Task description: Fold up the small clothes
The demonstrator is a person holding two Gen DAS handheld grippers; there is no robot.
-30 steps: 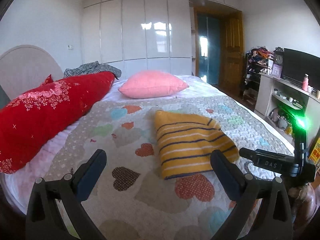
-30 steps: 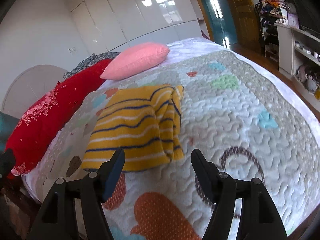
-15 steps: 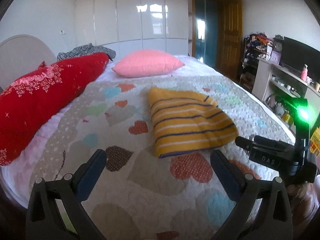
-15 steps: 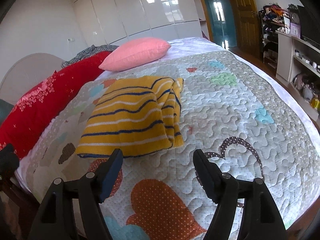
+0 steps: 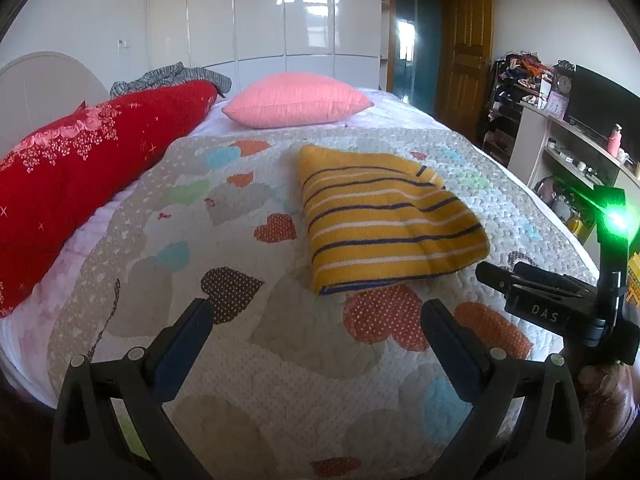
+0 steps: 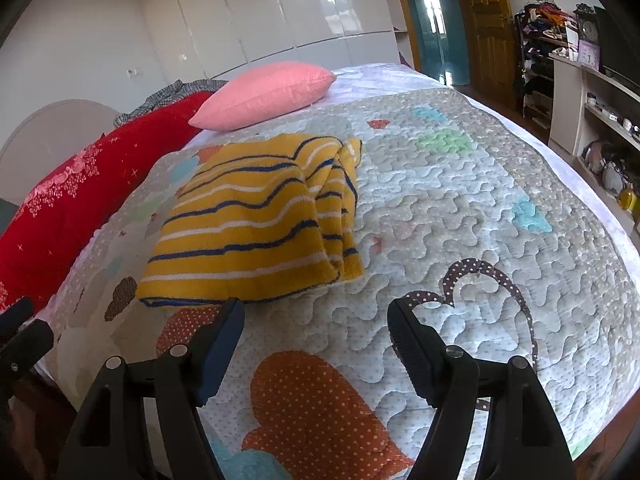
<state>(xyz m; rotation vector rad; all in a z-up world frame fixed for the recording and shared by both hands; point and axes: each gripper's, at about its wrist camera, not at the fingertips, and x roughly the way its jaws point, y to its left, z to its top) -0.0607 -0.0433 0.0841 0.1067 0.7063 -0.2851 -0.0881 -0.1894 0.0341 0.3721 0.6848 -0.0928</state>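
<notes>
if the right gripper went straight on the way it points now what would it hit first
Probably the quilt, just past the open right gripper. The folded striped top lies ahead and left of that line, near the left finger, so it would likely be missed; depth is unclear.

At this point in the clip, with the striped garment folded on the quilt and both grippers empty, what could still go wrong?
1. The yellow striped garment shows loose, uneven layers along its right edge; a one-sided pinch there might pull the fold apart.
2. The right gripper hangs over the quilt just short of the garment's near corner, so closing now could catch quilt instead.
3. The left gripper is close beside it; they might collide.
</notes>
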